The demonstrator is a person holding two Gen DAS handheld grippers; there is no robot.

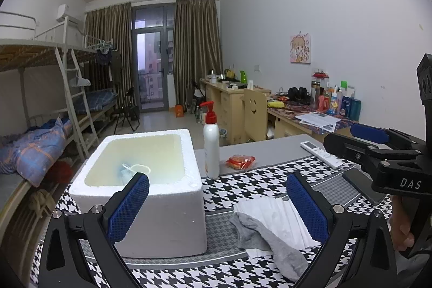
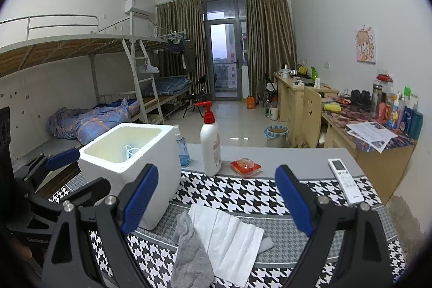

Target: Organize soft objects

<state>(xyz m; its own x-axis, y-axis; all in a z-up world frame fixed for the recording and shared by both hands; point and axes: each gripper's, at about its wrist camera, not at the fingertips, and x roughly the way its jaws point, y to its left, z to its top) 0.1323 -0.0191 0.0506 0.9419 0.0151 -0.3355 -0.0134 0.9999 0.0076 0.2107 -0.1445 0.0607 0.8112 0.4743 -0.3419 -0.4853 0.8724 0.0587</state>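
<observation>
A grey sock lies over a white folded cloth on the houndstooth mat; both also show in the right wrist view, sock and cloth. A white foam box stands at the left with a face mask inside; the box and the mask also show in the right wrist view. My left gripper is open and empty, above the box's near right corner and the cloths. My right gripper is open and empty above the cloths.
A white pump bottle and a red snack packet stand behind the mat. A white remote lies at the right, and a dark phone near it. A blue bottle stands behind the box. The table ends at the far edge.
</observation>
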